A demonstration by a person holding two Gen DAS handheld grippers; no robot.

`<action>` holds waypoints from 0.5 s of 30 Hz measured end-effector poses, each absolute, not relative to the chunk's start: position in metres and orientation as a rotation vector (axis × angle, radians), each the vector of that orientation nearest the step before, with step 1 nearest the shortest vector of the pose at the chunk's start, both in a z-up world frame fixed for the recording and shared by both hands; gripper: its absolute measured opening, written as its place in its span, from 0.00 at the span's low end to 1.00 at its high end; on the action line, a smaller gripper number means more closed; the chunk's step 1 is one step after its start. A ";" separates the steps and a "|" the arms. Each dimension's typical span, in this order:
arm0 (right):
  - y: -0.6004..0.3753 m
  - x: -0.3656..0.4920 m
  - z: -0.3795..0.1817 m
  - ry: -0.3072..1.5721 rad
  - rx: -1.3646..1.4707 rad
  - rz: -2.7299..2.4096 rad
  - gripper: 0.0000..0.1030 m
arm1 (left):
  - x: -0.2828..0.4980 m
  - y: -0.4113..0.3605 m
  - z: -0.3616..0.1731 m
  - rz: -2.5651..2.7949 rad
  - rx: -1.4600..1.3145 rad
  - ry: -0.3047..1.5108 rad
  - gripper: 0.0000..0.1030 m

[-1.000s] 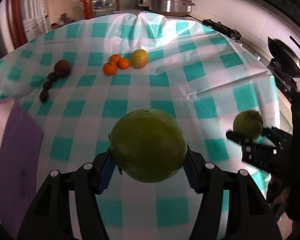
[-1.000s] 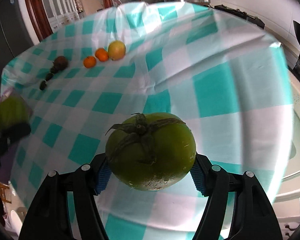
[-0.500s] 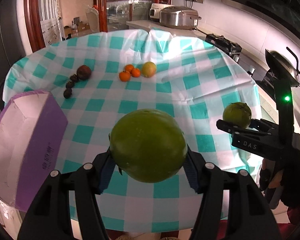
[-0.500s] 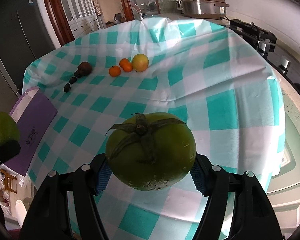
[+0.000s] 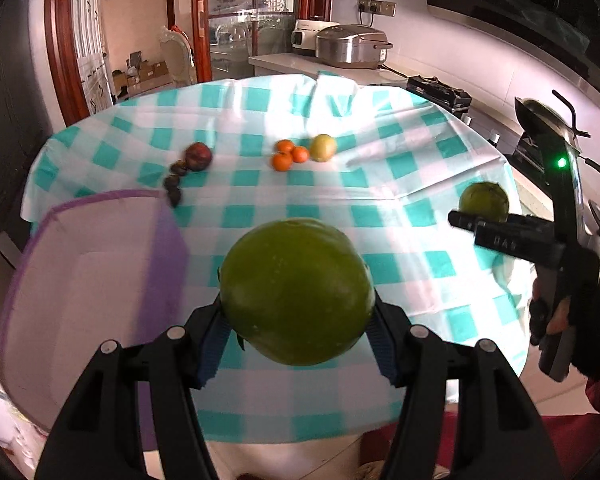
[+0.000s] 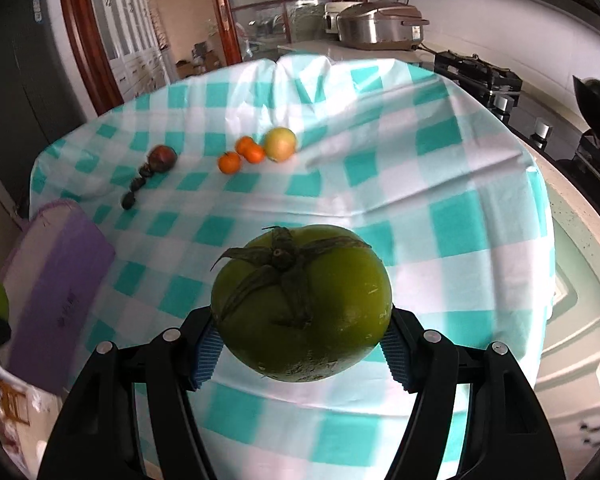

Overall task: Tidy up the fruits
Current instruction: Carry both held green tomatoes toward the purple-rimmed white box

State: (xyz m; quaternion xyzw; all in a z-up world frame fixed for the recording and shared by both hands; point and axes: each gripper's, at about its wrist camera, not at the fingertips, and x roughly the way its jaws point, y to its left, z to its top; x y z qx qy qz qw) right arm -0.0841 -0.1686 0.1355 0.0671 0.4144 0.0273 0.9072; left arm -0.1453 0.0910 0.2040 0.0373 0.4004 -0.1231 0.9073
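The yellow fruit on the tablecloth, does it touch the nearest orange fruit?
Touching, as far as it shows. In the right wrist view the yellow fruit and the nearest orange fruit meet with no cloth visible between them.

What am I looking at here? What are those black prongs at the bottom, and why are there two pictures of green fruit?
No robot here: a person carries a hand-held two-finger gripper in each hand, each with a camera looking along its fingers. One picture is from the left gripper, clamped on a smooth green fruit. The other is from the right gripper, clamped on a green fruit with a leafy stem cap. Both hang above a checked tablecloth bearing three small oranges, a yellowish fruit, dark fruits and a purple box.
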 end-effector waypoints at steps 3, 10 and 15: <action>-0.125 -0.084 0.149 0.826 0.152 0.068 0.65 | -0.150 0.127 0.209 -0.245 0.098 0.814 0.59; -0.008 -0.092 0.160 0.805 0.113 0.151 0.65 | -0.161 0.216 0.204 -0.215 0.124 0.828 0.59; 0.044 -0.101 0.167 0.811 0.078 0.168 0.65 | -0.171 0.265 0.193 -0.191 0.086 0.857 0.59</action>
